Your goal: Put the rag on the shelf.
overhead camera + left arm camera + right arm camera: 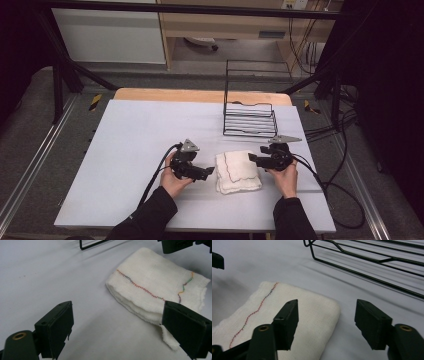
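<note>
A folded white cloth (237, 171) with a wavy line of coloured stitching lies flat on the pale table (135, 135). My left gripper (206, 172) sits just left of it, pointing at its left edge, jaws open. In the left gripper view the cloth (155, 277) lies ahead and to the right of the left gripper (118, 315); its near corner shows beside the right jaw, with no pad pressing on it. My right gripper (252, 160) is at the cloth's far right corner, open. In the right gripper view the cloth (249, 305) lies under the left jaw of the right gripper (327, 312).
A black wire rack (250, 120) stands on the table behind the cloth, close to the right gripper, and its lower wires (367, 277) cross the right gripper view. Cables trail from both grippers toward the table's near edge. Bare table surface lies to the left.
</note>
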Demonstrator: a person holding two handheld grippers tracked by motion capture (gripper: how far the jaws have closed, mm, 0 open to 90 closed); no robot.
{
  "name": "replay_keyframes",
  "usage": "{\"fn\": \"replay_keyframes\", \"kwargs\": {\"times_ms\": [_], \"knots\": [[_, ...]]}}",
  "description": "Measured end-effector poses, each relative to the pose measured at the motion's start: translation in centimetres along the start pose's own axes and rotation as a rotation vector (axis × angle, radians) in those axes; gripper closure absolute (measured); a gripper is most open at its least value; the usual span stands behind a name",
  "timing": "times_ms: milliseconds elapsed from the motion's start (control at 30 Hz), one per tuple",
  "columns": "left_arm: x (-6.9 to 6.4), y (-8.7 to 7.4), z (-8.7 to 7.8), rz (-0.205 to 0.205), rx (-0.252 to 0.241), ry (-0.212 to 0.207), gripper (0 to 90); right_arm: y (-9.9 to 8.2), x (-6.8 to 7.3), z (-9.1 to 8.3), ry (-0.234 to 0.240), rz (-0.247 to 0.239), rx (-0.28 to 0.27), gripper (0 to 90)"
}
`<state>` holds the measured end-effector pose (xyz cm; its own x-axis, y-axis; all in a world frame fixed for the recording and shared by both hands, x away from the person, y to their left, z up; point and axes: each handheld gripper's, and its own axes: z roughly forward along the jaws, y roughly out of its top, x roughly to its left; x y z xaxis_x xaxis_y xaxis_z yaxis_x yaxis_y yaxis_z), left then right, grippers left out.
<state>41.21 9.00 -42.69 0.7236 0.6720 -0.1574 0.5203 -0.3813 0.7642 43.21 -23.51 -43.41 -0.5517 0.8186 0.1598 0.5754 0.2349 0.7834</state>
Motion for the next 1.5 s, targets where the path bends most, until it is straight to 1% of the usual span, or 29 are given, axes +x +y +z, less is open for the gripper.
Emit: {"fn": "replay_keyframes", "kwargs": {"times_ms": [33,67,100,133,167,200,233,267,400,500,567,633,667,733,767,800,867,967,1033,1067,1167,1233,1267,1300,1333,1367,1400,1467,1500], "knots": [[0.1,0.0,0.0,-0.008,-0.003,0.003,10.3,-0.1,-0.3,0.4,0.009,0.018,0.001,43.4],[0.2,0.0,0.0,-0.010,-0.003,0.006,10.5,-0.1,-0.4,0.6,0.003,0.015,0.004,44.1],[0.3,0.0,0.0,-0.012,-0.003,0.006,10.8,-0.1,-0.5,0.8,-0.003,0.008,0.017,47.6],[0.4,0.0,0.0,-0.013,-0.003,0.010,11.2,-0.2,-0.6,1.1,-0.001,0.014,0.033,48.7],[0.4,0.0,0.0,-0.013,-0.003,0.010,11.7,-0.3,-0.7,1.2,0.001,0.006,0.035,51.1],[0.5,0.1,0.0,-0.014,-0.004,0.013,11.9,-0.4,-0.8,1.3,0.007,0.012,0.040,53.9],[0.5,0.1,0.0,-0.014,-0.004,0.015,11.9,-0.4,-0.8,1.3,0.007,0.012,0.040,53.9],[0.6,0.1,0.1,-0.019,-0.004,0.018,12.7,-0.5,-0.9,1.4,0.020,0.022,0.050,56.3],[0.7,0.1,0.3,-0.032,-0.002,0.022,14.1,-0.4,-1.0,1.8,0.014,0.017,0.063,58.8],[0.8,0.2,0.3,-0.028,0.005,0.029,14.6,-0.4,-1.1,2.0,0.015,0.024,0.074,60.0],[0.8,0.2,0.3,-0.034,0.004,0.025,15.2,-0.5,-1.0,2.3,0.033,0.031,0.085,65.4],[0.9,0.3,0.3,-0.036,0.000,0.033,15.8,-0.5,-0.9,2.3,0.043,0.059,0.091,69.5],[1.0,0.4,0.4,-0.046,-0.002,0.031,15.8,-0.5,-0.9,2.3,0.043,0.059,0.091,69.5],[1.1,0.6,0.5,-0.049,-0.005,0.039,17.3,-0.5,-0.8,2.3,0.059,0.090,0.098,76.6],[1.2,0.7,0.6,-0.057,-0.005,0.034,17.3,-0.5,-0.8,2.3,0.059,0.090,0.098,76.6],[1.2,1.0,1.0,-0.064,-0.002,0.036,18.5,-0.5,-0.8,2.2,0.055,0.077,0.094,79.1],[1.2,1.1,1.2,-0.066,-0.002,0.040,19.3,-0.4,-0.7,2.2,0.053,0.073,0.092,80.3],[1.1,1.5,1.8,-0.074,0.003,0.036,22.9,-0.3,-0.5,1.7,0.053,0.065,0.070,81.6],[0.7,2.1,2.8,-0.070,0.009,0.037,25.0,-0.3,-0.5,1.4,0.051,0.055,0.057,81.8],[0.7,2.1,2.8,-0.070,0.009,0.037,26.1,-0.3,-0.4,1.2,0.050,0.051,0.042,81.8],[0.4,2.6,3.7,-0.066,0.024,0.039,28.9,-0.4,-0.3,1.0,0.045,0.042,0.040,81.8],[0.1,2.8,4.5,-0.062,0.032,0.041,34.6,-0.5,-0.2,0.8,0.041,0.024,0.039,81.6],[0.0,3.0,5.2,-0.067,0.046,0.037,36.9,-0.5,-0.2,0.8,0.040,0.021,0.036,81.5],[0.0,3.0,5.2,-0.067,0.046,0.037,39.2,-0.5,-0.2,0.8,0.039,0.020,0.035,81.5],[-0.1,3.1,5.6,-0.068,0.053,0.033,39.2,-0.5,-0.2,0.8,0.039,0.020,0.035,81.5],[-0.2,3.2,5.9,-0.062,0.061,0.035,43.4,-0.5,-0.2,0.8,0.037,0.014,0.034,81.4],[-0.2,3.2,6.1,-0.065,0.063,0.038,43.4,-0.5,-0.2,0.8,0.037,0.014,0.034,81.4],[-0.1,3.2,6.6,-0.071,0.079,0.042,47.2,-0.5,-0.2,0.9,0.035,0.015,0.033,81.2],[0.0,3.2,6.8,-0.076,0.084,0.043,52.1,-0.5,-0.2,1.0,0.033,0.009,0.034,81.1]]}}
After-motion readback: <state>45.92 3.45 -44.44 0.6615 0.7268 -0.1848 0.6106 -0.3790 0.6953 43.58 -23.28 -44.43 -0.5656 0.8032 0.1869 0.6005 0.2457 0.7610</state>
